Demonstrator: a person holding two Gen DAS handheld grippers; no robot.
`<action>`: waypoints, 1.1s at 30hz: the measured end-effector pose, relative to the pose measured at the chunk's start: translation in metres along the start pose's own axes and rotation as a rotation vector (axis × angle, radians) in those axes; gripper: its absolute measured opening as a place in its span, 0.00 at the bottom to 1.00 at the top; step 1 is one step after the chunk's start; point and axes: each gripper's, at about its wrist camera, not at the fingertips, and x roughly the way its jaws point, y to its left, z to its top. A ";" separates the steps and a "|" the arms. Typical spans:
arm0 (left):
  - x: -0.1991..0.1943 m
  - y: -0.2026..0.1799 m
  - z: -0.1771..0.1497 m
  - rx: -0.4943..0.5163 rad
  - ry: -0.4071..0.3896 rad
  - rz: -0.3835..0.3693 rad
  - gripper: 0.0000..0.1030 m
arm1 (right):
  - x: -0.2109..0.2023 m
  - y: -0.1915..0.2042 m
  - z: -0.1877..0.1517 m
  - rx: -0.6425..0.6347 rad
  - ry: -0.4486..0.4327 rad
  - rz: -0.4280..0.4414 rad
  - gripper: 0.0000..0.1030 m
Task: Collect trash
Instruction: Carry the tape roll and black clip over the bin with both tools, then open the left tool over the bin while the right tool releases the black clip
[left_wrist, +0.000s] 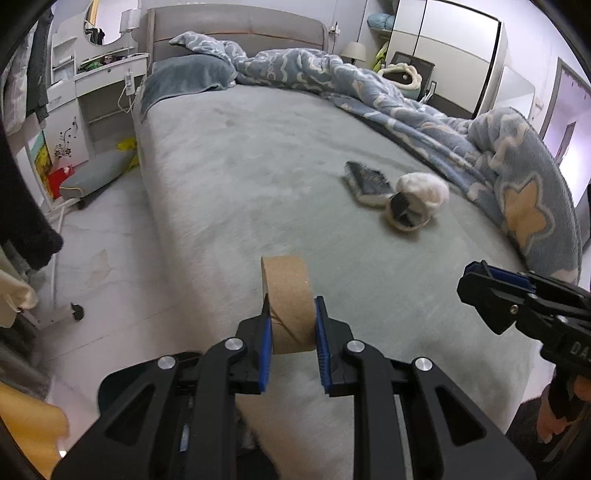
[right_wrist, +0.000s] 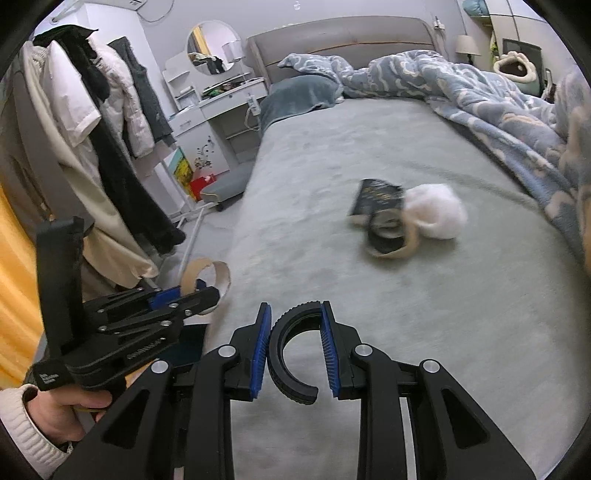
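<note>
Cardboard, brown and curled into a short tube (left_wrist: 290, 306), sits clamped between the blue pads of the left gripper (left_wrist: 291, 325), held just over the near edge of the grey bed (left_wrist: 240, 166); from the right wrist view the same tube shows as an open loop beyond the left claw. The right gripper (right_wrist: 295, 343) is closed on a black C-shaped ring (right_wrist: 291, 354), its open side facing right, pinched across its width; so each claw already carries one piece of trash. What is left, as far as can be seen, lies together in the middle of the bed: a dark flat packet (left_wrist: 369, 181), a pale ring with something black inside it (left_wrist: 404, 214), and a white fluffy wad (left_wrist: 424, 190) touching them, all well apart from both grippers. No bin or bag is visible in either view, so I judge the task roughly midway; two items are lifted, none visibly deposited, and that small heap is untouched.
</note>
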 end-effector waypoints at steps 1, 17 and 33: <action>-0.001 0.006 -0.003 -0.002 0.007 0.006 0.22 | 0.002 0.006 -0.002 -0.002 0.004 0.005 0.26; 0.003 0.092 -0.046 -0.114 0.170 0.055 0.22 | 0.053 0.087 -0.006 -0.056 0.070 0.087 0.26; 0.046 0.162 -0.117 -0.324 0.505 0.021 0.22 | 0.112 0.138 -0.017 -0.110 0.204 0.114 0.26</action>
